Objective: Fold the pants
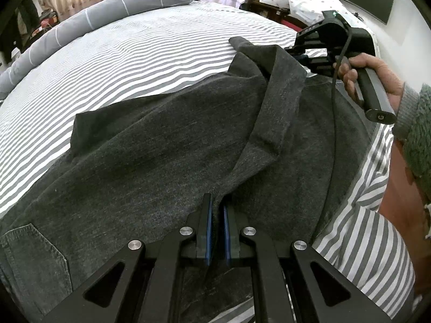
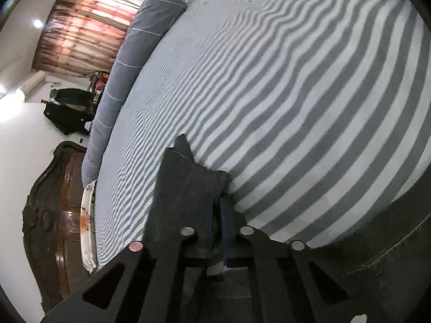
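A grey-and-white striped bed sheet (image 1: 150,51) is spread wide and bare toward the long grey rolled bolster (image 1: 107,13) at its far edge, while the dark charcoal denim pants (image 1: 150,156) are laid across the near edge. Their raised hem is pinched in the left gripper (image 1: 217,215), whose blue pads are nearly closed. The right gripper (image 2: 215,215) is largely hidden by draped cloth clamped between its fingers.
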A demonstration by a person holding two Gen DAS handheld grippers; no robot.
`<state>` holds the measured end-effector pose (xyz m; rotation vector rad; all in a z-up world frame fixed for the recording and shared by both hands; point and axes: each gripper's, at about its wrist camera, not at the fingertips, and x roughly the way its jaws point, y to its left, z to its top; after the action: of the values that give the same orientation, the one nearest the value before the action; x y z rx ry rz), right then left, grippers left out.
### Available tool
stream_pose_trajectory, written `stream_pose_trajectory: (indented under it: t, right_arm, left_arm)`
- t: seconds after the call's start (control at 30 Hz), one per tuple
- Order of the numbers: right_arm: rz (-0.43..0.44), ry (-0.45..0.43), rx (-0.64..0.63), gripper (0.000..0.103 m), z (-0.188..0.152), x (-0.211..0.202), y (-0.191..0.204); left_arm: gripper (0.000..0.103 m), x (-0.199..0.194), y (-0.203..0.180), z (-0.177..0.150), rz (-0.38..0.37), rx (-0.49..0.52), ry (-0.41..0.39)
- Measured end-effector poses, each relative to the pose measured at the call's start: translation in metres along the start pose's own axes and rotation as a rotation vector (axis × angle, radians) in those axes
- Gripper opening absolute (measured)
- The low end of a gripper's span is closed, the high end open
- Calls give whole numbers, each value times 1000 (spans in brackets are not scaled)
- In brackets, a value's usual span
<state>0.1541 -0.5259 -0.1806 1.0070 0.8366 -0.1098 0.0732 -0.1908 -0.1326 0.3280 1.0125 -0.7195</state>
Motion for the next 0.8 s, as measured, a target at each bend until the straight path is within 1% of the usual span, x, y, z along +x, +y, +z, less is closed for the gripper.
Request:
stream_pose_trajectory:
  t: [0.1, 0.23, 0.4, 0.47, 0.53, 0.57, 0.67, 0.8]
  right_arm:
    - [-29, -27, -43, 4, -4, -13, 10]
    - [-74, -82, -69, 3, -6, -48, 15]
    - [-110, -172, -48, 3, -18, -115, 3]
    - [-134, -200, -30, 3, -30, -146, -9]
    - [-158, -217, -19, 3, -44, -168, -19]
    - [-183, -224, -17, 3, -51, -178, -25]
    - [-237, -226, 20, 3, -74, -196, -48]
    - [-282, -202, 89, 3, -96, -200, -80]
  left_arm:
    - [7, 0, -1, 1, 2, -3, -1]
    - [7, -5, -3, 1, 3, -1, -11]
    - [7, -18, -10, 2, -12, 28, -31]
    - [7, -23, -17, 1, -14, 64, -39]
    - [7, -25, -24, -2, -20, 100, -37]
    - [7, -26, -28, -4, -21, 121, -35]
    - [7, -26, -44, -13, -27, 198, -15]
    - [7, -23, -59, -29, -30, 291, 22]
